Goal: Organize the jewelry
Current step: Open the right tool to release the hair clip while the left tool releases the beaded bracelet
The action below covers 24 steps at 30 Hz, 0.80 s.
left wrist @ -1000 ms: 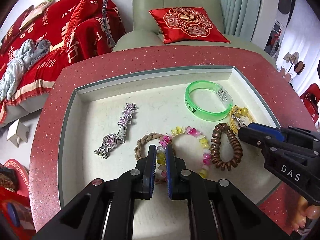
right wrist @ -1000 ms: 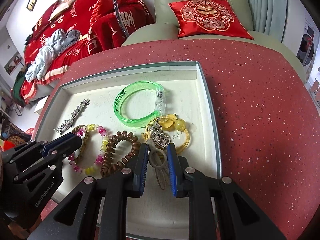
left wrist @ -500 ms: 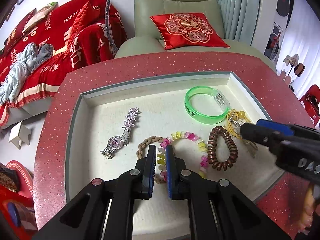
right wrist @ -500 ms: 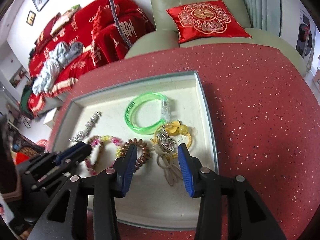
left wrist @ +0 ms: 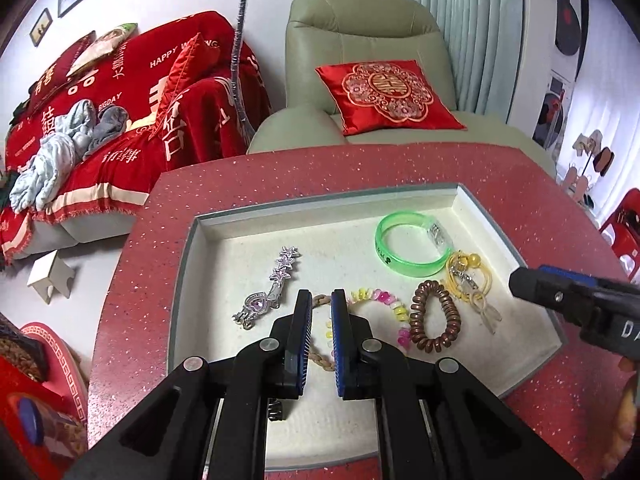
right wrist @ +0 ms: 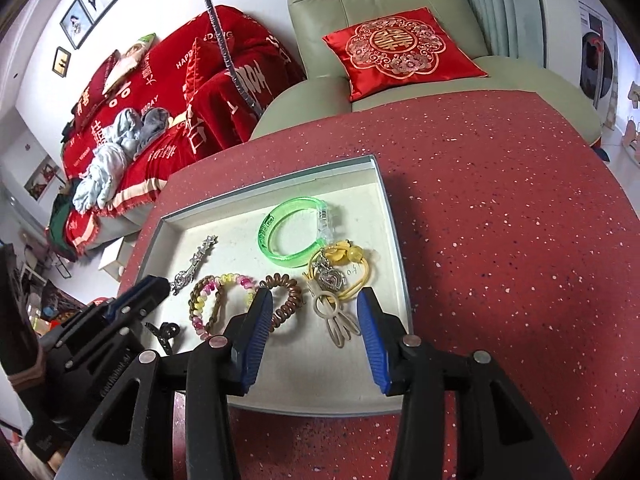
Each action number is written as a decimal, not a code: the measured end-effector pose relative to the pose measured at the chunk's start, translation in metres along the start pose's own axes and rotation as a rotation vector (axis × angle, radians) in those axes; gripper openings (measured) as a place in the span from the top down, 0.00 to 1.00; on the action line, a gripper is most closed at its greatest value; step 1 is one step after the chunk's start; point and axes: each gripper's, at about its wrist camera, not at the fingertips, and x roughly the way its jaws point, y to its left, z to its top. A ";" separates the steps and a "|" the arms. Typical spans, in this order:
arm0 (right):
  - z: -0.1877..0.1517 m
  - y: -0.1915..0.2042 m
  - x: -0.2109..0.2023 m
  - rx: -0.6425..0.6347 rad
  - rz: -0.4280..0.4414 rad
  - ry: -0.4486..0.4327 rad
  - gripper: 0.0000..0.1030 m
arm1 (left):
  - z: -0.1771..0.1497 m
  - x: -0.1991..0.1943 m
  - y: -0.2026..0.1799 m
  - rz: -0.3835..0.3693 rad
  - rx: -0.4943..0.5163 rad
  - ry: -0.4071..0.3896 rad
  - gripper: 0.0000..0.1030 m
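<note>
We look down on a red speckled worktop (right wrist: pixel 500 216) carrying a shallow cream-lined tray (left wrist: pixel 320 216), with a pale green armchair (left wrist: pixel 360 28) and its red cushion (left wrist: pixel 384 96) behind it. In the tray's far right part lies a green bangle (left wrist: pixel 404 266); touching its near rim is a cluster of yellow hair ties with a silver heart charm (right wrist: pixel 338 276). Left of that cluster we see a brown coil hair tie (left wrist: pixel 434 318), then a pastel beaded bracelet (right wrist: pixel 224 300) overlapping a braided tan band (right wrist: pixel 214 304), and farthest left a silver star clip (left wrist: pixel 272 284).

Our left claw (left wrist: pixel 321 336) hangs above the bracelet, its blue pads drawn together with nothing between them. Our right claw (right wrist: pixel 314 330) hovers over the tray's near right part; its jaws have just been opening and stand apart, empty, above the yellow cluster. A small black clip (right wrist: pixel 166 332) lies by the near left edge.
</note>
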 end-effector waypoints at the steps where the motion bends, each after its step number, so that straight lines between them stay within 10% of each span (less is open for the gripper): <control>1: -0.001 0.000 -0.001 -0.003 -0.004 0.001 0.54 | 0.000 -0.002 0.001 0.000 -0.005 -0.003 0.73; 24: -0.017 0.011 -0.006 -0.061 -0.053 0.021 0.54 | -0.017 -0.020 0.020 0.042 -0.006 0.009 0.73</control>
